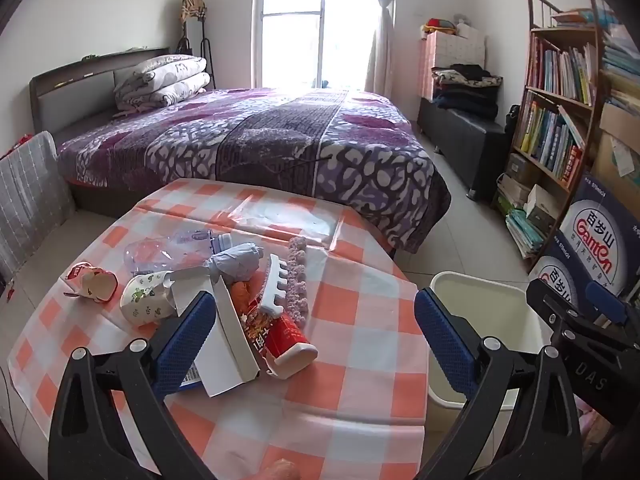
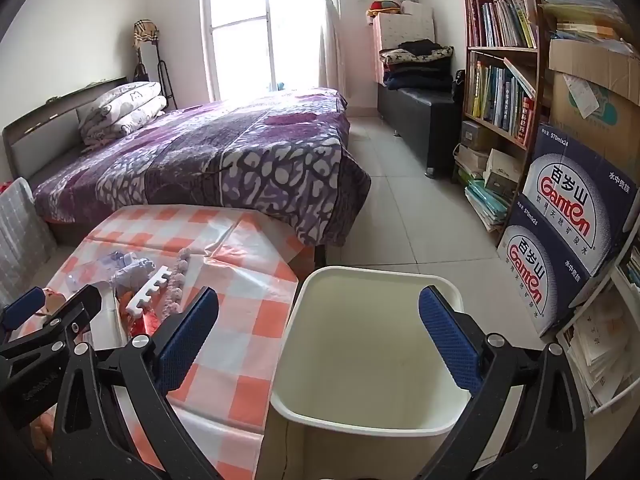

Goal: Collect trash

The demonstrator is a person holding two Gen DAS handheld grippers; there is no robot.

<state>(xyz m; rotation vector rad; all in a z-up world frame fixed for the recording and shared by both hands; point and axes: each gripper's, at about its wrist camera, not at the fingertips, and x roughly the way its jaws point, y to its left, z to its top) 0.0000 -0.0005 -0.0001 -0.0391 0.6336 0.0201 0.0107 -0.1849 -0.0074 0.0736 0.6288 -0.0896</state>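
Left wrist view: left gripper (image 1: 314, 332) spread wide, empty, over the trash (image 1: 224, 296) heaped mid-table (image 1: 360, 320): crushed cups, carton, red wrapper, clear bottle. Risk: the pile is loose and overlapping, so a pinch may drag neighbours off the edge.

Right wrist view: right gripper (image 2: 318, 336) spread wide, empty, above the bin (image 2: 376, 280) standing beside the table. Risk: light pieces may miss the rim.

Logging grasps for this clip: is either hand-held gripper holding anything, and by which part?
Nothing is held. The left hand-held gripper and right hand-held gripper are both open and empty.

Spread right claw (image 2: 318, 334), white bin (image 2: 360, 364)
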